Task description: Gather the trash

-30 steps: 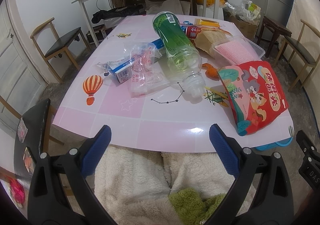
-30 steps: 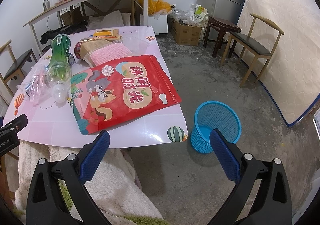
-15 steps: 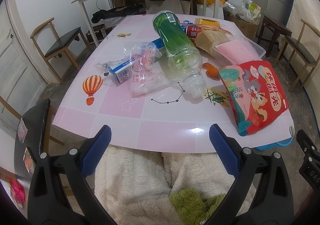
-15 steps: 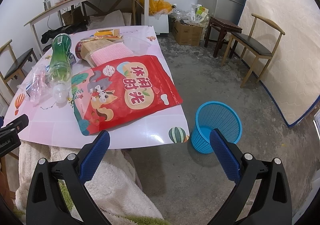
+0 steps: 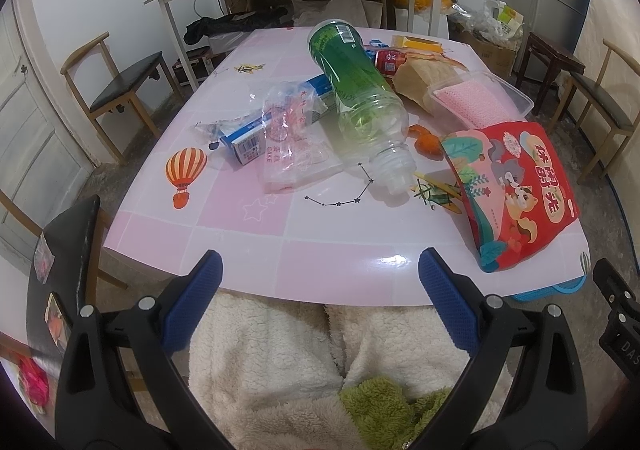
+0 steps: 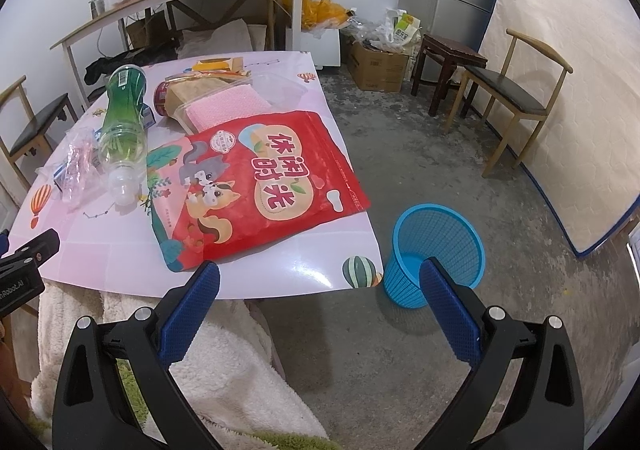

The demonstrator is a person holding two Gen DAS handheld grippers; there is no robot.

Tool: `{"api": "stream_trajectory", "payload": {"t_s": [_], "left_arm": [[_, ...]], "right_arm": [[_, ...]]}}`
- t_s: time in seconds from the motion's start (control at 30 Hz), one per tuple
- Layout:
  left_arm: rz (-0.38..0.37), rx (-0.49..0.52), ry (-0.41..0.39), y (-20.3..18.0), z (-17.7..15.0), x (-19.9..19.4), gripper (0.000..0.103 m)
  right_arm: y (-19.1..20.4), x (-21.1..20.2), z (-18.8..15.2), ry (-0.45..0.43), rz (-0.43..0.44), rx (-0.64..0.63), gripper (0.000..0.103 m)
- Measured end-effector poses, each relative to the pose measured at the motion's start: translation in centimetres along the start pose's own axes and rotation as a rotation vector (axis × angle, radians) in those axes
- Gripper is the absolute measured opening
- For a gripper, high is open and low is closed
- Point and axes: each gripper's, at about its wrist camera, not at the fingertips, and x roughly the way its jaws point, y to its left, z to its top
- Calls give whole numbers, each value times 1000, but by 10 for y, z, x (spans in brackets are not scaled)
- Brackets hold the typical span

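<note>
Nothing shifted, both hand-held grippers [image 5: 320, 274] [image 6: 320, 282] gape empty, blue basket [image 6: 436, 250] clear only rightward

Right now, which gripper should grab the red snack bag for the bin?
Right. The right gripper is open just short of the red snack bag, and the blue basket stands on its side of the table. The left gripper faces the bottle.

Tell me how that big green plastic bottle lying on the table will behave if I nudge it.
The bottle looks empty, so probably light. It lies on its side, propped on other trash, so it may roll or slide off easily.
</note>
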Motion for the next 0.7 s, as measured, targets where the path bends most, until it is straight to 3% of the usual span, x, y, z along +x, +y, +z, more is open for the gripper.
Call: {"api": "stream_trajectory", "payload": {"t_s": [0.7], "left_arm": [[-9,-9,22,11,-11,9,94]], "right_arm": [[6,5,0,18,8,-16,97]]}}
